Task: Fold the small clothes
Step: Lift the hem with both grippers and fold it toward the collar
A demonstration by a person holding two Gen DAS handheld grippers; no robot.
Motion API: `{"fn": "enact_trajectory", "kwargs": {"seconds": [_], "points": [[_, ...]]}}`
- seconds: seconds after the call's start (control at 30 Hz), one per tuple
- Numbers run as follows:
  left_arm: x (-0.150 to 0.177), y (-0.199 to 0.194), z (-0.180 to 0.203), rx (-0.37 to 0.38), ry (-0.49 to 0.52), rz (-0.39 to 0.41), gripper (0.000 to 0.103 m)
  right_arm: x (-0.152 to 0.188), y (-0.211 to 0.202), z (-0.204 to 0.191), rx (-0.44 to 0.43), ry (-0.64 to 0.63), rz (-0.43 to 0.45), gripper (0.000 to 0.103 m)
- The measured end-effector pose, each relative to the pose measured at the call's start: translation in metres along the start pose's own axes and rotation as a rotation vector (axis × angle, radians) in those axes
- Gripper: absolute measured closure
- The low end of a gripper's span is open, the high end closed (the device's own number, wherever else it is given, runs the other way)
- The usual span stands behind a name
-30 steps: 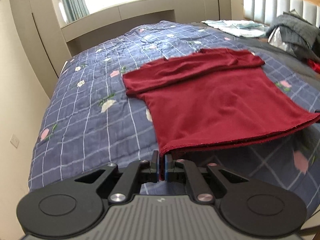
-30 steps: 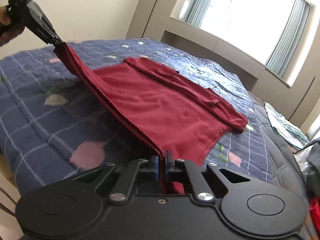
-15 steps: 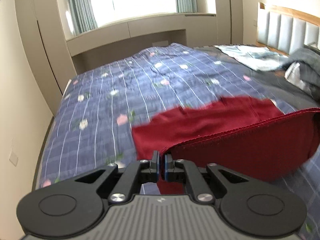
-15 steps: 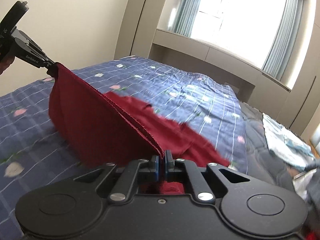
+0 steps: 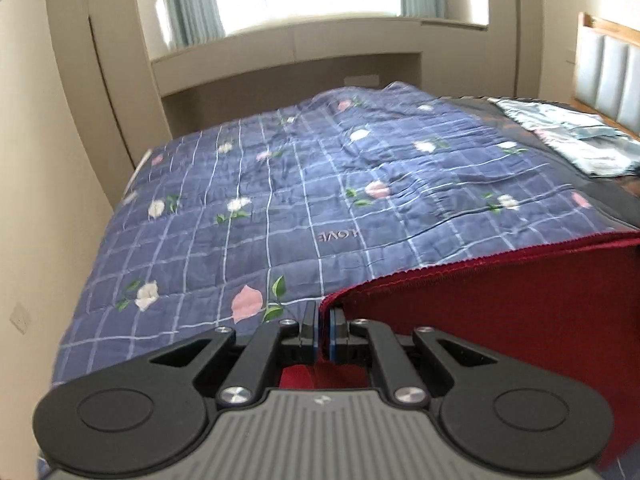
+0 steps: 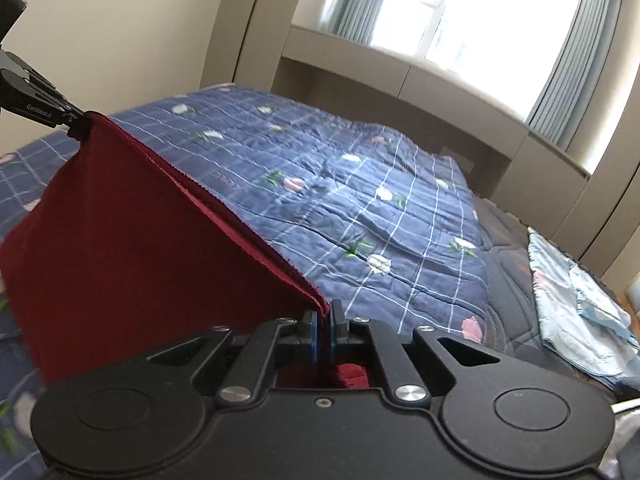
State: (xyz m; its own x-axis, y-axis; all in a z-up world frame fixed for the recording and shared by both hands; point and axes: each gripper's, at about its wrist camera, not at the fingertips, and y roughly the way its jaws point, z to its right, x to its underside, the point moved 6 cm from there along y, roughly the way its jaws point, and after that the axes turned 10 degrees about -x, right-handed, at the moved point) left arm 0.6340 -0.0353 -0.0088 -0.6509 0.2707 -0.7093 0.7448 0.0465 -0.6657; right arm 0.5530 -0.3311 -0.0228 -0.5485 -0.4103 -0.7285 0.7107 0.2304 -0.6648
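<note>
Claws (image 5: 324, 330) (image 6: 323, 330) pinch taut ribbed-hem maroon cloth (image 6: 132, 256).

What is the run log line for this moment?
left gripper: shut on shirt | right gripper: shut on shirt | hem lifted over bed

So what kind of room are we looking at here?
A bedroom, most likely: a bed under a navy checked floral quilt, a padded headboard in a wooden frame, and a curtained window.

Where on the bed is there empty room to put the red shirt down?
The blue checked floral quilt is bare ahead, from the dark red knit shirt to the window-side edge. It is crowded at the headboard side, where light blue folded cloth lies.
</note>
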Motion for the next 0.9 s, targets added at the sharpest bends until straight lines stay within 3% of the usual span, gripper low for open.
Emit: {"fn": "enact_trajectory", "kwargs": {"seconds": [0.3, 0.9], "points": [[0.016, 0.082, 0.011, -0.003, -0.077, -0.128, 0.098, 0.016, 0.075, 0.026, -0.042, 0.059, -0.087, 0.098], [0.026, 0.107, 0.016, -0.019, -0.112, -0.174, 0.095, 0.036, 0.11, 0.03, -0.055, 0.105, -0.122, 0.095]]}}
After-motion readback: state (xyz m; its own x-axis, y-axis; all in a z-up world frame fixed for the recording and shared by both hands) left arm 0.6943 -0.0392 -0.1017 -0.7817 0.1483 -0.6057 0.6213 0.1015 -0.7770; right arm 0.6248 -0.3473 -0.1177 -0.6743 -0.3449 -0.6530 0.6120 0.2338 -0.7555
